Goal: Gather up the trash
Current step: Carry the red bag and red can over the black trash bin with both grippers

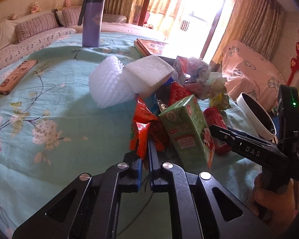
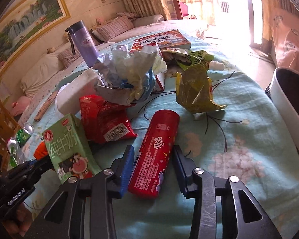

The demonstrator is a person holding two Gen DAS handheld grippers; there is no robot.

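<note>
Red snack can [image 2: 156, 155] lies on table [image 2: 249, 139], lengthwise between wide-spread pads of right tool [image 2: 152, 169]. Square up, squeeze mid-body, avoid rolling; white bin [image 2: 289, 107] near right. Left tool [image 1: 145, 155] clamps red snack wrapper [image 1: 142, 127] beside green milk carton [image 1: 187, 127].

The trash is heaped on the tabletop [image 2: 249, 139]. The tube [image 2: 159, 151] is laid between the right gripper [image 2: 153, 159] jaws, the carton [image 2: 69, 149] left of it, the wrapper [image 2: 103, 117] behind. The bin [image 2: 289, 109] is set at the right edge.
</note>
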